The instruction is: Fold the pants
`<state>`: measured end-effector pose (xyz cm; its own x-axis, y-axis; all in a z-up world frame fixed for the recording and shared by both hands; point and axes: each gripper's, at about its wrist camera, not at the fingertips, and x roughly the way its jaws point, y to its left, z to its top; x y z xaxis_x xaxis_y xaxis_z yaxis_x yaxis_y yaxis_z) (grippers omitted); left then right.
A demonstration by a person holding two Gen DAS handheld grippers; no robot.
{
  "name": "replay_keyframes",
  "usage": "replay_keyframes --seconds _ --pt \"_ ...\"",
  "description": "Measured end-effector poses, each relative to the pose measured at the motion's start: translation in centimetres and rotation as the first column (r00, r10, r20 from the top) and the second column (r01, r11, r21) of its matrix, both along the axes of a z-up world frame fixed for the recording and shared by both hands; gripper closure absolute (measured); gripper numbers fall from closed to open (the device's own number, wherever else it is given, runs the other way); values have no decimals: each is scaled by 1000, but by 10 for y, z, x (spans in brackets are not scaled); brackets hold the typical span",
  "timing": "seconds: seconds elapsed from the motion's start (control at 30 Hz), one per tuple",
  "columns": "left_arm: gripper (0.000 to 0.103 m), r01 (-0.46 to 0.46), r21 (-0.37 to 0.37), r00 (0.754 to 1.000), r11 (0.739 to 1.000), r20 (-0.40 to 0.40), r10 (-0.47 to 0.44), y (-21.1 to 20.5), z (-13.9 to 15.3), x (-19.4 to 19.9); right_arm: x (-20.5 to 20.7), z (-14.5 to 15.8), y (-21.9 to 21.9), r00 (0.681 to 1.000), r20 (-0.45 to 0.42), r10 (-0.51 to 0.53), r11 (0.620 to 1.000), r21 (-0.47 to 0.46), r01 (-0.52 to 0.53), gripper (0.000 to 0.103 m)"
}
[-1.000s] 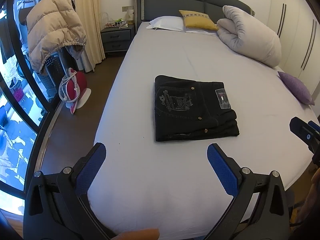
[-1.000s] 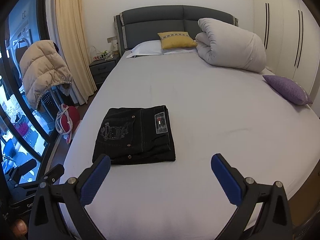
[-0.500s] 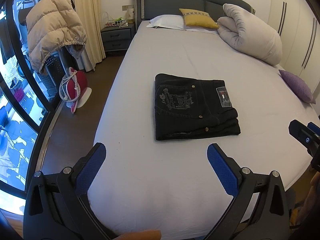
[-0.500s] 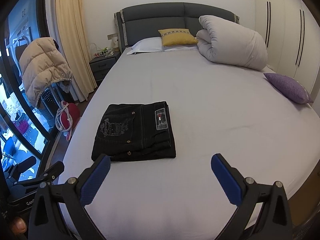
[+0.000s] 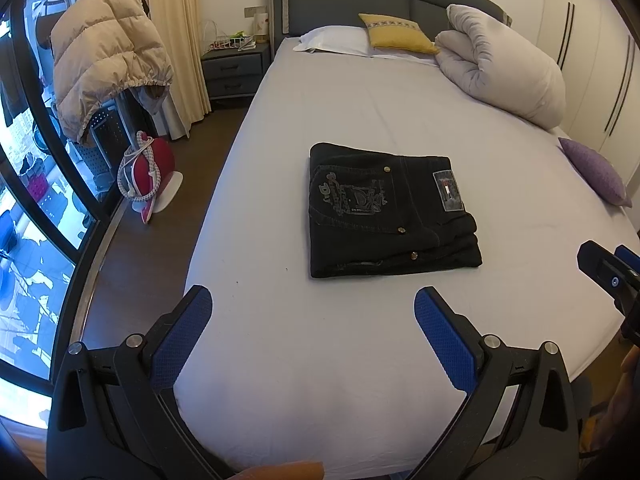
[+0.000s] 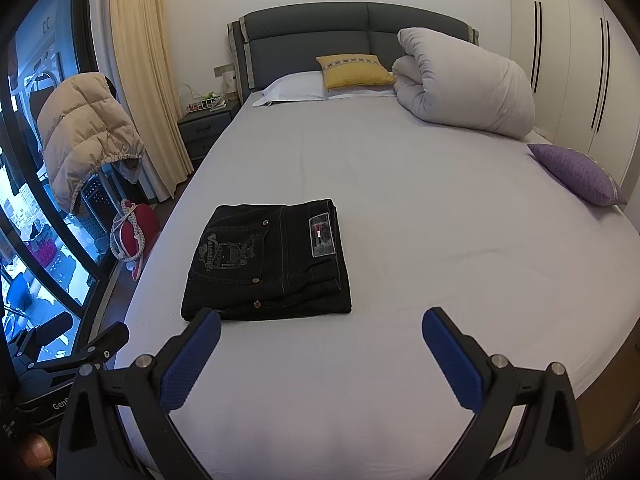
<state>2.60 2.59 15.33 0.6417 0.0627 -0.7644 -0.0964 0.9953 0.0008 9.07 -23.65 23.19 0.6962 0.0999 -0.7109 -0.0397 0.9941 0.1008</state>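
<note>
Black pants [image 5: 384, 212] lie folded into a neat rectangle on the light grey bed [image 5: 340, 340], back pocket and label facing up. They also show in the right wrist view [image 6: 272, 264]. My left gripper [image 5: 312, 320] is open and empty, held above the near part of the bed, short of the pants. My right gripper [image 6: 320, 340] is open and empty, near the pants' front right corner but apart from them. Its tip shows at the right edge of the left wrist view [image 5: 608, 276].
A rolled white duvet [image 6: 464, 84], a yellow cushion [image 6: 354, 70], a white pillow [image 6: 296, 88] and a purple cushion [image 6: 576, 174] lie on the bed. A nightstand [image 5: 234, 68], a beige jacket [image 5: 104, 60] and a red item [image 5: 146, 172] are on the left, by the window.
Both grippers have drifted slightly; the pants sit a little lower in both views. The pants lie unchanged and both grippers stay open.
</note>
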Motion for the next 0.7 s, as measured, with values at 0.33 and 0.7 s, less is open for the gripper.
replay_keyframes --seconds 0.33,0.7 --pt "0 2 -1 1000 1000 -7 -2 1 -1 2 -1 -9 -1 1000 -10 0 1000 1 0 0" --pt "0 6 0 1000 1000 -10 -6 1 -2 3 -2 -11 -2 1000 -15 2 1000 -1 -2 0"
